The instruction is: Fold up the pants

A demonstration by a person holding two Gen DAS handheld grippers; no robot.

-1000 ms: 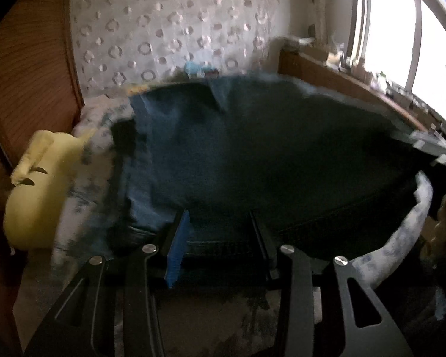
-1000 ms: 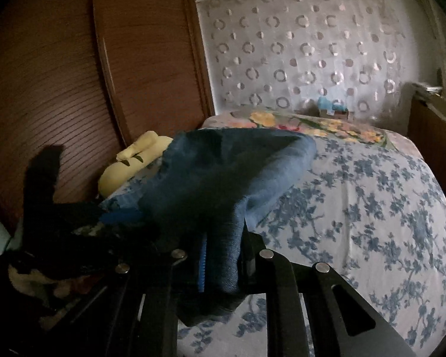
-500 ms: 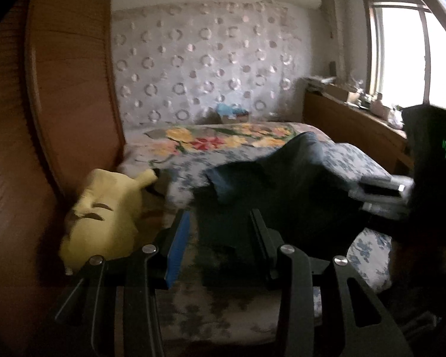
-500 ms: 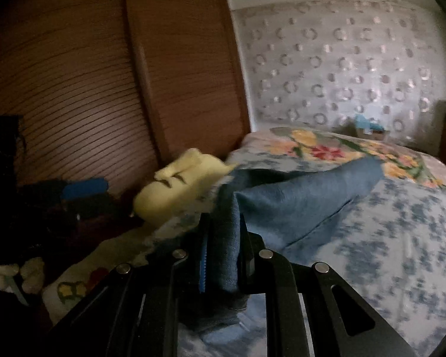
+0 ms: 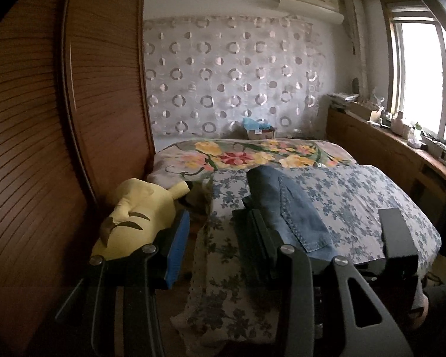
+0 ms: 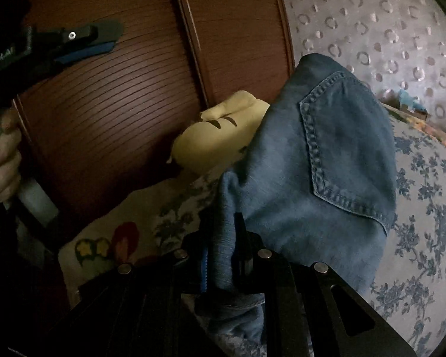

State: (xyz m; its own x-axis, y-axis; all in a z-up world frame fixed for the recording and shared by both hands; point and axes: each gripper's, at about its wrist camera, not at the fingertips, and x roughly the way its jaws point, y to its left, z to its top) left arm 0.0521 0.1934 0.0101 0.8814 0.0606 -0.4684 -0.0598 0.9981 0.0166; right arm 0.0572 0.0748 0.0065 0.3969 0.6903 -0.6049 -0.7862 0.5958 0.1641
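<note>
A: Where are the jeans lying?

B: On the bed, long axis running away toward the flowered pillow end. The right tongs are clamped on the denim's near edge.

A: And the left tongs?

B: Partly open, nothing between them, off to the jeans' left by the yellow plush. The right hand looks nearer for the next fold.
</note>
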